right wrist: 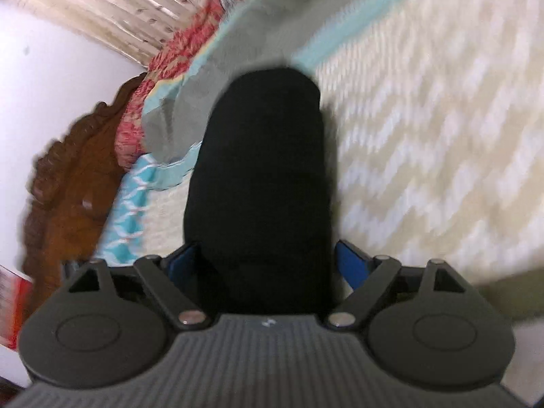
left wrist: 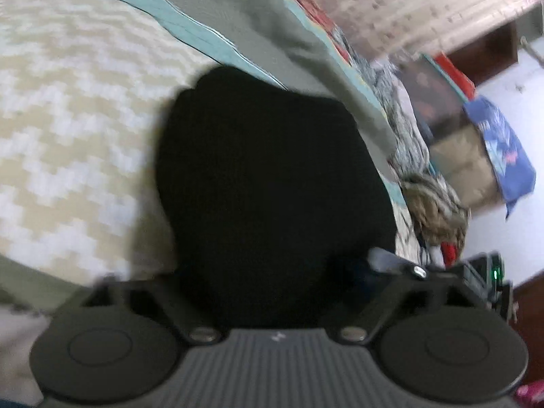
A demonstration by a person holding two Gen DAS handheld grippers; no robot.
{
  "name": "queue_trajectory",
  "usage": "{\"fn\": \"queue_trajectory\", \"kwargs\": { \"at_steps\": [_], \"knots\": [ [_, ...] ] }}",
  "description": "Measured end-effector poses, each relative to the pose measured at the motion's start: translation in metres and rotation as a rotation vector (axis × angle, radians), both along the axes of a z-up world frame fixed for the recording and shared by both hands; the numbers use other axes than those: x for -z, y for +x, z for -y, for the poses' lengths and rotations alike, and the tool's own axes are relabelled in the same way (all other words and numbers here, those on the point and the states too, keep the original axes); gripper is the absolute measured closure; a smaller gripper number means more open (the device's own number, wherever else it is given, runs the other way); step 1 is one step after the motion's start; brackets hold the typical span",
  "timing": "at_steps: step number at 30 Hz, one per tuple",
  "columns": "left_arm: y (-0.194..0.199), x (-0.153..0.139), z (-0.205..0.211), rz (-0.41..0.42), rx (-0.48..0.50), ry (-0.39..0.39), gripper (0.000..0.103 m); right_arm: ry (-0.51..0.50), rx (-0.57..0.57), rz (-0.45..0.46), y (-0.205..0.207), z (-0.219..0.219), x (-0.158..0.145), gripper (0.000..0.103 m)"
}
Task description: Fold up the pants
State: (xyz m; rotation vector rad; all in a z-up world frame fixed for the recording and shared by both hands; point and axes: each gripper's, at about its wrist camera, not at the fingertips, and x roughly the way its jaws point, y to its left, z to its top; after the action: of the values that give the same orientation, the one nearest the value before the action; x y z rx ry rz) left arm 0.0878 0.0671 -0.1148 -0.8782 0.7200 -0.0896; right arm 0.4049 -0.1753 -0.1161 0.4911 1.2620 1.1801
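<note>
The bed, spread with a cream and white zigzag cover, fills the ground ahead of both pairs of jaws, with a grey-green blanket edged in teal lying beyond them towards the far side. The black pants run straight forward from between the jaws in each wrist view, a broad dark mass in the left view and a narrower, longer strip in the right. The right gripper appears clamped on the pants, its blue pads pressed to either side of the cloth. The left gripper seems likewise closed on the cloth, though its fingertips are lost in the black and I cannot be sure. The fabric looks soft, light and limp, with no stiffness to hold a shape, so it will likely sag and swing between the two holds. It is best taken at an edge or corner, with both layers gathered in the pinch, and kept taut between the grippers. Motion blur hides the fabric's surface detail.
</note>
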Motion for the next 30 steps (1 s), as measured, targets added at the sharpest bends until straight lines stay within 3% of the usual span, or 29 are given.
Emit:
{"fn": "queue_trajectory", "kwargs": {
  "at_steps": [1,3,8,10,12,15,18,20,21,22,23,26,30],
  "knots": [
    [0.004,0.000,0.001,-0.002,-0.010,-0.047,0.064,0.000,-0.008,0.016,-0.002,-0.003,-0.005,0.040],
    [0.011,-0.015,-0.002,0.039,-0.032,-0.100,0.072,0.038,-0.020,0.057,-0.001,-0.002,-0.025,0.046],
    [0.061,-0.089,-0.001,0.252,0.029,0.051,0.073,0.228,0.049,0.255,0.036,0.007,-0.091,0.047],
    [0.093,-0.107,-0.003,0.296,0.043,0.129,0.073,0.257,0.064,0.364,0.056,0.002,-0.110,0.046],
    [0.132,-0.114,-0.008,0.313,0.048,0.179,0.072,0.263,0.100,0.404,0.080,-0.004,-0.116,0.046],
    [0.186,-0.103,-0.012,0.273,0.049,0.263,0.071,0.235,0.169,0.402,0.118,-0.014,-0.098,0.046],
    [0.235,-0.066,-0.013,0.161,0.045,0.339,0.071,0.156,0.232,0.328,0.149,-0.028,-0.056,0.046],
    [0.263,-0.028,-0.018,0.028,0.033,0.333,0.070,0.057,0.264,0.258,0.161,-0.039,-0.020,0.046],
    [0.268,-0.013,-0.019,-0.008,0.019,0.328,0.059,0.013,0.291,0.242,0.163,-0.041,-0.002,0.045],
    [0.266,-0.004,-0.020,0.020,0.001,0.307,0.056,0.057,0.304,0.244,0.160,-0.037,0.007,0.043],
    [0.262,-0.001,-0.021,0.054,-0.014,0.286,0.053,0.092,0.306,0.247,0.158,-0.032,0.008,0.043],
    [0.255,-0.005,-0.022,0.038,-0.035,0.285,0.049,0.086,0.300,0.272,0.152,-0.029,0.001,0.040],
    [0.223,-0.037,-0.017,0.004,-0.120,0.305,0.050,0.039,0.338,0.353,0.130,-0.010,-0.027,0.035]
  ]
}}
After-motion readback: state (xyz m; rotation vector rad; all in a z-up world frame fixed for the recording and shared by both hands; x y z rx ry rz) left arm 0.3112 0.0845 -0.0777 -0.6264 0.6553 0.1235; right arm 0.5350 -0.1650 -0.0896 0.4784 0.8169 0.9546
